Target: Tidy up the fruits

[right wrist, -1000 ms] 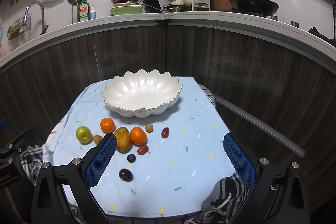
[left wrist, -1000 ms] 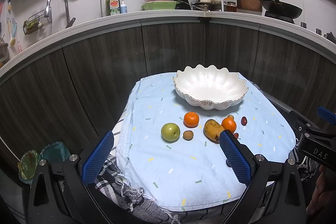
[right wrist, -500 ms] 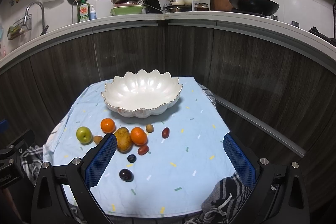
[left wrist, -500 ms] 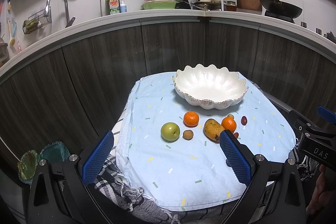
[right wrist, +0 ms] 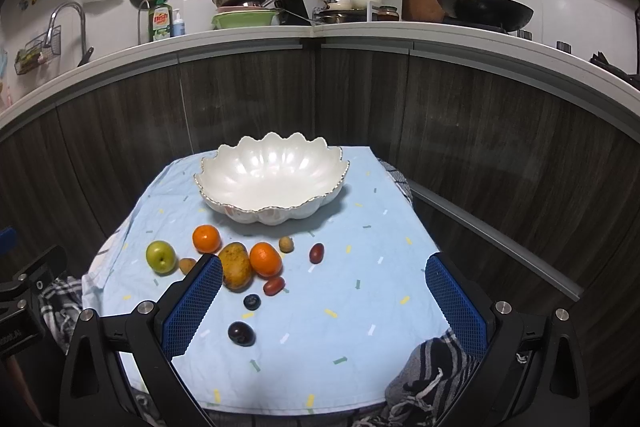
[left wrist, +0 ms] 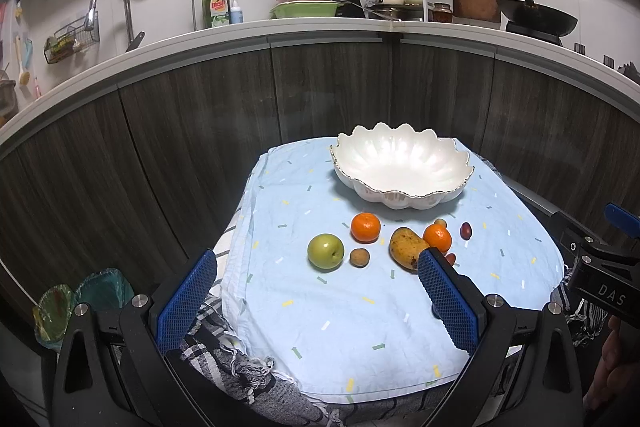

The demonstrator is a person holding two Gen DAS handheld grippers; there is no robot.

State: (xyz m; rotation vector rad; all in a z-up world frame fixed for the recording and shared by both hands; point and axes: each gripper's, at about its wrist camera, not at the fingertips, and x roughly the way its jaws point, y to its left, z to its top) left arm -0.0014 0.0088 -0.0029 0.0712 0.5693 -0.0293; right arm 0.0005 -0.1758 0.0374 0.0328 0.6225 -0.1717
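Both grippers are hanging over the near edge of the table, and neither one is carrying anything. The left gripper (left wrist: pixel 318 291) is holding its blue padded fingers (left wrist: pixel 186 301) wide apart, with nothing between them but tablecloth (left wrist: pixel 344 311). The right gripper (right wrist: pixel 324 301) is spread just as wide, its fingers framing the fruit from the near side.

The white scalloped bowl (right wrist: pixel 224 183) is sitting at the far end of the light blue cloth, and nothing is lying in it. All the fruit is resting on the cloth in front of the bowl. The green apple (left wrist: pixel 325 251) is sitting farthest left, with a small brown fruit (left wrist: pixel 359 257) just beside it. One orange (right wrist: pixel 206 238) is lying nearer the bowl; the second orange (right wrist: pixel 265 259) is sitting right against the mango (right wrist: pixel 237 265). A small tan fruit (right wrist: pixel 286 244) and a dark red oval fruit (right wrist: pixel 316 253) are lying to the right of that orange. Closer to the right gripper, a red oval fruit (right wrist: pixel 274 285), a blueberry (right wrist: pixel 252 301) and a dark plum (right wrist: pixel 241 333) are trailing toward the near edge, each apart from the next.

Behind the table, the kitchen counter (left wrist: pixel 280 27) is crowded with pots, a green basin and a dish soap bottle (left wrist: pixel 215 9).
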